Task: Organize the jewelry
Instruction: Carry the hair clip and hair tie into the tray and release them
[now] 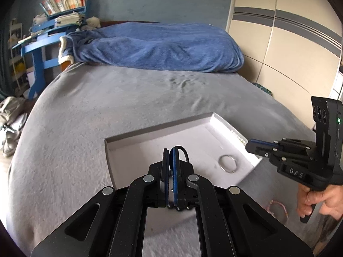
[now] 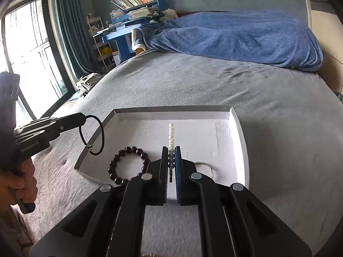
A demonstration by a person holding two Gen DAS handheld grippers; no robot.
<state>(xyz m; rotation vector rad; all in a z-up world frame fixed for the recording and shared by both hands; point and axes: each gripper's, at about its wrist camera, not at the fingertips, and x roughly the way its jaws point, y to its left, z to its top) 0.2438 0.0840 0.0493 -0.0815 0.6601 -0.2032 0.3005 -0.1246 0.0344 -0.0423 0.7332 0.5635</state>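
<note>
A shallow white box (image 1: 120,143) (image 2: 240,128) lies on the grey bed. My left gripper (image 1: 170,150) (image 2: 82,118) is shut on a black cord bracelet (image 2: 96,137) (image 1: 184,152), held above the box's left edge. My right gripper (image 2: 171,150) (image 1: 248,144) is shut on a white pearl bracelet (image 2: 171,135) (image 1: 238,136), held over the box. A dark wooden bead bracelet (image 2: 126,165) lies in the box at its near left. A silver bangle (image 1: 227,163) (image 2: 205,166) lies in the box, partly hidden by my right gripper.
A pink bracelet (image 1: 277,211) lies on the grey bedcover (image 1: 85,117) outside the box, near the hand holding the right gripper. A blue blanket (image 1: 158,45) is bunched at the bed's far end. A blue desk (image 1: 40,49) stands far left, a wardrobe (image 1: 278,32) on the right.
</note>
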